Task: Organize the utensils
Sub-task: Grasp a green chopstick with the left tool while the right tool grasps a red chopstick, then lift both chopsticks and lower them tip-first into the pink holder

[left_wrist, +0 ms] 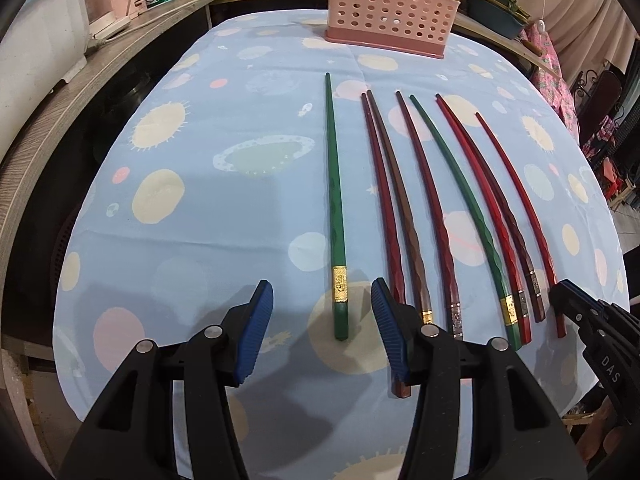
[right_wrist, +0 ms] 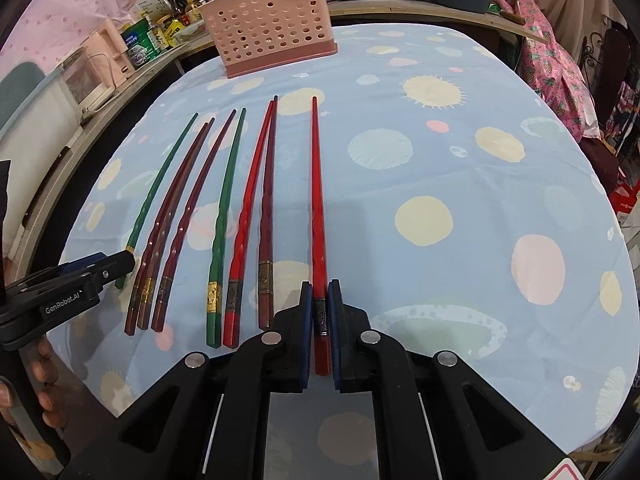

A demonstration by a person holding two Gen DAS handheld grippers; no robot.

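- Right now, right gripper is pinched on the thick end of the red chopstick, the rightmost of the row; it looks still flat on the tablecloth.
- Left gripper hangs half spread, empty, the green chopstick between its pads, untouched.
- Six more chopsticks lie between those two, tips away.
- Far end: pink basket, nothing seen in it, so sorting looks barely started, all eight still to go in.
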